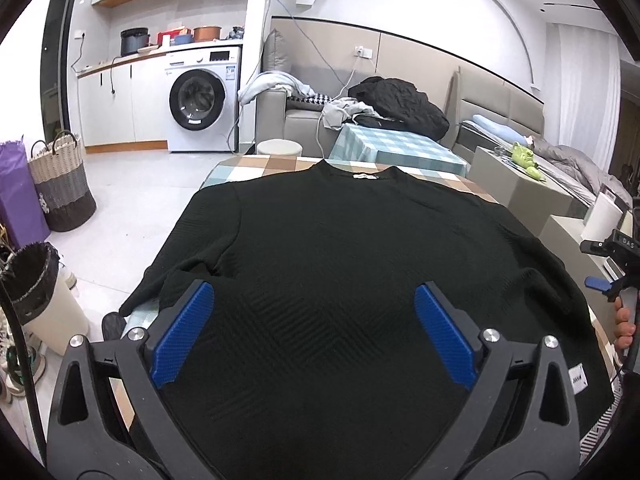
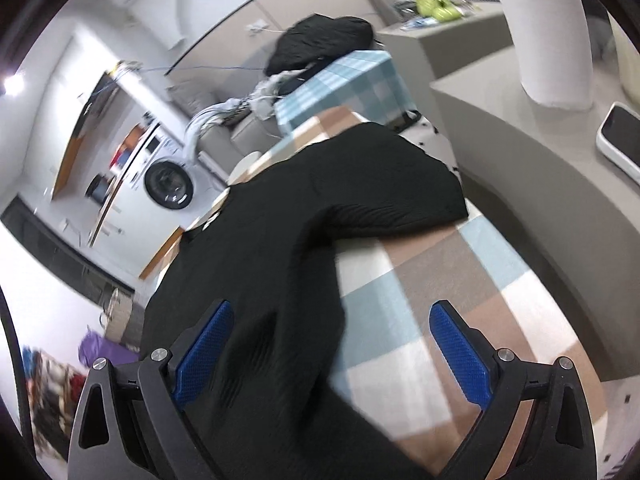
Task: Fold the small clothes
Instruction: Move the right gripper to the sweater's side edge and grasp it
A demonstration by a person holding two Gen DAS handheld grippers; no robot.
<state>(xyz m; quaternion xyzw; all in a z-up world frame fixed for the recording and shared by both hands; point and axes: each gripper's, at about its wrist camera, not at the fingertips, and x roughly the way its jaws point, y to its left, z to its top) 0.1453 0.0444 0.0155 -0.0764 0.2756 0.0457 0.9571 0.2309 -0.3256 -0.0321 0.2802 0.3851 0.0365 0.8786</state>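
While the black sweater [image 1: 340,264] lies spread flat on the checked cloth [image 1: 260,166] of the counter, collar at the far end, the left gripper [image 1: 314,332] hangs level above its near hem, jaws spread wide and holding nothing, blue pads [image 1: 182,336] apart over the knit. At the right edge of that view the right gripper [image 1: 608,268] shows with the person's fingers [image 1: 624,328] wrapped on its handle. Seen from its own tilted, blurred view, the right gripper [image 2: 332,356] has its jaws wide open too, empty, over the sweater's right sleeve [image 2: 360,196], which lies bent across the checked cloth. Far right sit a paper roll [image 2: 548,36] and a phone [image 2: 620,136].
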